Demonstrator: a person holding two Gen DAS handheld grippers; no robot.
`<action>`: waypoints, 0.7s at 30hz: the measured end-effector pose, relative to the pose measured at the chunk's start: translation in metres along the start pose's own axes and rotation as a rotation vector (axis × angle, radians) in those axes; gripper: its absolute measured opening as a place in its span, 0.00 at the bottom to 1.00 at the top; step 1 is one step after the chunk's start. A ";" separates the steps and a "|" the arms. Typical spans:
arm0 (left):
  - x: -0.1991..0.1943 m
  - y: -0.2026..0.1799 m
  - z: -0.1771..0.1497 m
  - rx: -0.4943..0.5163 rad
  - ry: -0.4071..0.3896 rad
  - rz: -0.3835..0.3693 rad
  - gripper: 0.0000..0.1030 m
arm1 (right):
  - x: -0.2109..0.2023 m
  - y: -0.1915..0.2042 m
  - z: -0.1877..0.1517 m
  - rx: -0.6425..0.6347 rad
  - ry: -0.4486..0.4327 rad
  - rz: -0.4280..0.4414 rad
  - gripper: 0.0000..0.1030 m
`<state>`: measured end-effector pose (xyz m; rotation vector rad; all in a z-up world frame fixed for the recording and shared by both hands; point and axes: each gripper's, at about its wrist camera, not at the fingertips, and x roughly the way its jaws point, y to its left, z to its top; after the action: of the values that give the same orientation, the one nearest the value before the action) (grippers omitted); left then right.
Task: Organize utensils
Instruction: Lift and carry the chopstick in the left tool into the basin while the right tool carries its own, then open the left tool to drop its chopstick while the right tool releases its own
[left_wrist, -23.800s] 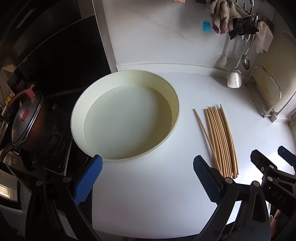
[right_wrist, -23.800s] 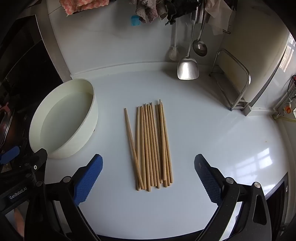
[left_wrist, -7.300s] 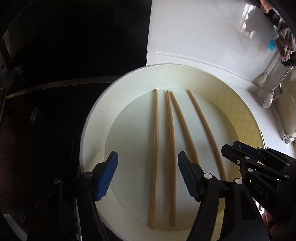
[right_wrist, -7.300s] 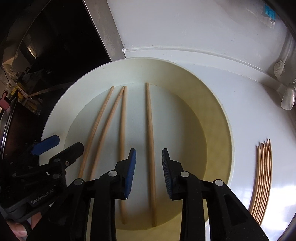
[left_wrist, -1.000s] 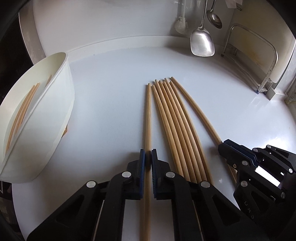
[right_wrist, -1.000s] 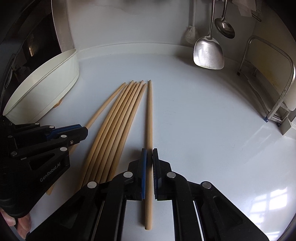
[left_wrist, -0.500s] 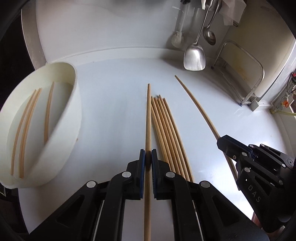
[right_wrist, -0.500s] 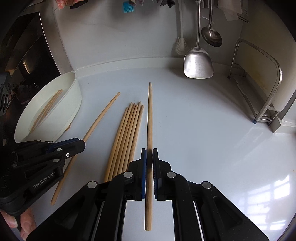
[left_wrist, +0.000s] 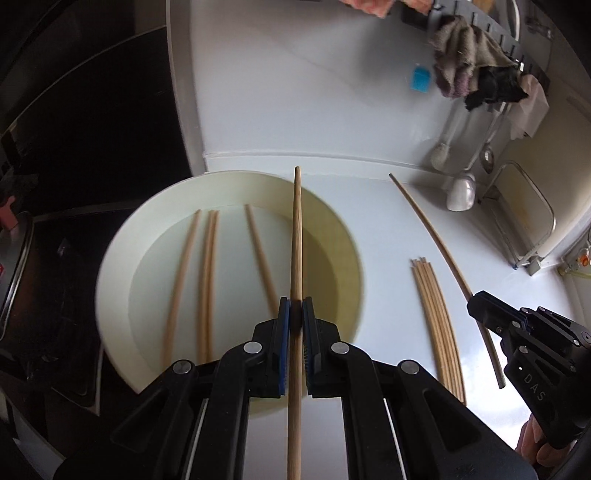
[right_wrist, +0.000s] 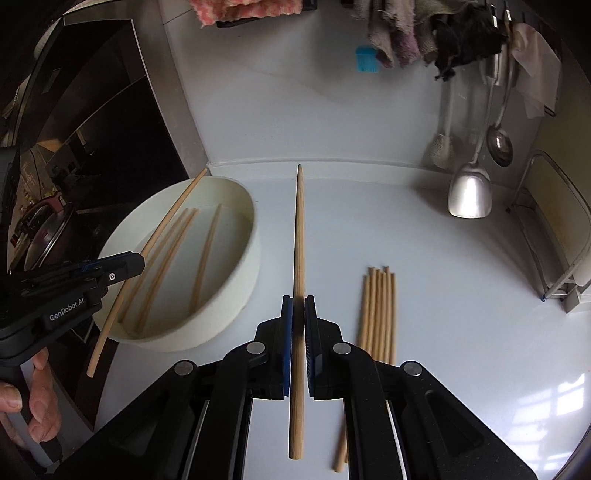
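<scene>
Over the white tabletop (right_wrist: 443, 295), you have a chopstick pinched in each tool: the left tool (left_wrist: 294, 314) has its blue pads pressed tight on one chopstick (left_wrist: 297, 236) that hangs above the cream basin (left_wrist: 122, 229), and the right tool (right_wrist: 298, 314) is clamped the same way on a second chopstick (right_wrist: 299, 236), held above bare tabletop just beside the basin's wall. Four chopsticks (left_wrist: 208, 266) lie flat on the basin floor, roughly parallel; a loose bundle (right_wrist: 378, 314) of them waits on the tabletop to the right of your right tool. These sticks look light, stiff and smooth (bamboo or wood, hard to say which), so weight is no worry, but a thin round shaft can roll or pivot between flat pads. You grip each well back from the middle, with a long length sticking out ahead; judged from that, the far tip will swing wide with any wrist roll, so keep it clear of the basin rim. For the bundle, a hold nearer mid-length should balance better, and taking an outer stick should avoid dragging its neighbours along. Lower the tip in first and let go low, or they may bounce.
</scene>
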<state>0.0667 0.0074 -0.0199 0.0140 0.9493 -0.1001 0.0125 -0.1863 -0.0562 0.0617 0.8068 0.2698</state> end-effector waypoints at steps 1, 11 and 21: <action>0.001 0.013 0.002 -0.009 0.005 0.012 0.07 | 0.005 0.011 0.005 -0.006 0.004 0.017 0.06; 0.032 0.095 0.014 -0.043 0.045 0.057 0.07 | 0.067 0.098 0.045 -0.081 0.083 0.071 0.06; 0.078 0.115 0.017 -0.024 0.136 0.020 0.07 | 0.124 0.131 0.050 -0.085 0.215 0.044 0.06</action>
<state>0.1361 0.1147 -0.0765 0.0083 1.0862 -0.0700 0.1022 -0.0249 -0.0886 -0.0304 1.0070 0.3566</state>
